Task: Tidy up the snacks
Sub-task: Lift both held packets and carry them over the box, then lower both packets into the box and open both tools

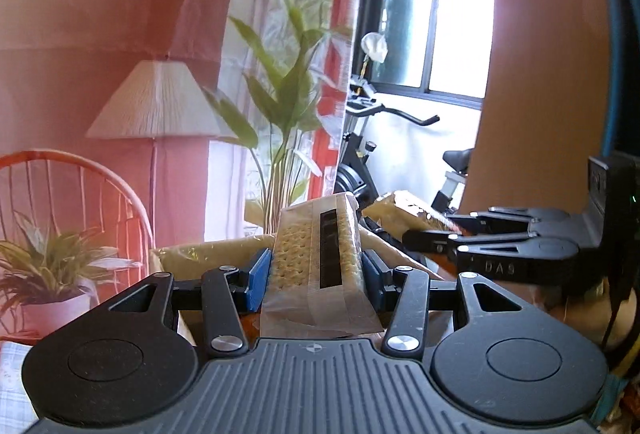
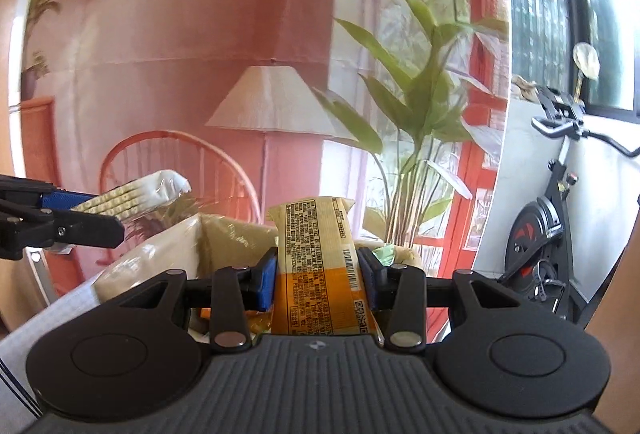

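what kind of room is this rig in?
Most likely a home living room. A floor lamp stands by a pink wall, tall leafy plants grow beside a rattan chair, and an exercise bike sits under the window.

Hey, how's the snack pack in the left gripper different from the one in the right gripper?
The cracker pack in the left gripper is wrapped in clear film, so the pale dotted crackers show; the yellow-orange pack in the right gripper is opaque and hides its contents. The cracker pack carries one dark label strip; the yellow-orange pack is covered in fine print, with a barcode and QR code. Both stand roughly upright, clamped between blue pads.
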`<action>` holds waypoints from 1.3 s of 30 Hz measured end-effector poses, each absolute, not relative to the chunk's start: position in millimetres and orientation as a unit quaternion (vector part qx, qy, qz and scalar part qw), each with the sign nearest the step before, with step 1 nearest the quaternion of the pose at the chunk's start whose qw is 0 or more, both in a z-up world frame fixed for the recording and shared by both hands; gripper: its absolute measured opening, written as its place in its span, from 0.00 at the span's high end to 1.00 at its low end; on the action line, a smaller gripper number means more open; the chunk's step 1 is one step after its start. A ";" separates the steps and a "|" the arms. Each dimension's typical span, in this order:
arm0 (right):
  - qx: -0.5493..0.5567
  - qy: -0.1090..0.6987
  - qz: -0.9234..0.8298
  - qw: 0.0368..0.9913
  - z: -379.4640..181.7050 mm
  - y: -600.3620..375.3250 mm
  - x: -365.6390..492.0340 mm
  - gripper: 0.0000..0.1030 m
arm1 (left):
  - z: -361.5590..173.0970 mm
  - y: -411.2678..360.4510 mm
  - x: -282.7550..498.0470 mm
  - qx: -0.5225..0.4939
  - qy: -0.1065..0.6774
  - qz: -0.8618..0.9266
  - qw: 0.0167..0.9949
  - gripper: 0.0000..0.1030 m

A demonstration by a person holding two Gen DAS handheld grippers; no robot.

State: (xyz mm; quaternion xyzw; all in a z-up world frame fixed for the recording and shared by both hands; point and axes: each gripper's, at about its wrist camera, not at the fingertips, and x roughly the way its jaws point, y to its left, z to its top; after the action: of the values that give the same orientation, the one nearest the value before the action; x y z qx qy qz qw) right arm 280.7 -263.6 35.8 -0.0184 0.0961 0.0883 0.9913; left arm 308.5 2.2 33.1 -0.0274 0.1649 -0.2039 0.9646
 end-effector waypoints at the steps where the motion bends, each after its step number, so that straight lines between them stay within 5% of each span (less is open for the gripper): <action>1: -0.013 0.099 0.084 0.992 35.3 -265.3 287.4 0.58 | 32.2 1.9 316.1 -0.028 0.171 -0.201 0.964 0.50; 30: 0.063 0.166 0.062 0.982 -17.5 -290.8 337.4 0.56 | -9.4 -10.8 381.6 0.027 0.262 -0.172 0.949 0.49; 35: 0.061 0.162 0.057 0.983 -16.3 -290.3 333.0 0.41 | -1.9 -12.5 376.5 0.026 0.248 -0.184 0.951 0.29; 39: 0.062 0.154 0.057 0.984 -12.6 -290.1 325.9 0.36 | 2.5 -12.7 372.6 0.024 0.244 -0.186 0.951 0.28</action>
State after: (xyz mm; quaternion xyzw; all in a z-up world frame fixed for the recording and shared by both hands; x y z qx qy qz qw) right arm 325.9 -290.1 -12.6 0.0625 0.1539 0.0571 0.9845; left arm 372.6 -12.7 2.5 0.0245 0.2442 -0.1864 0.9513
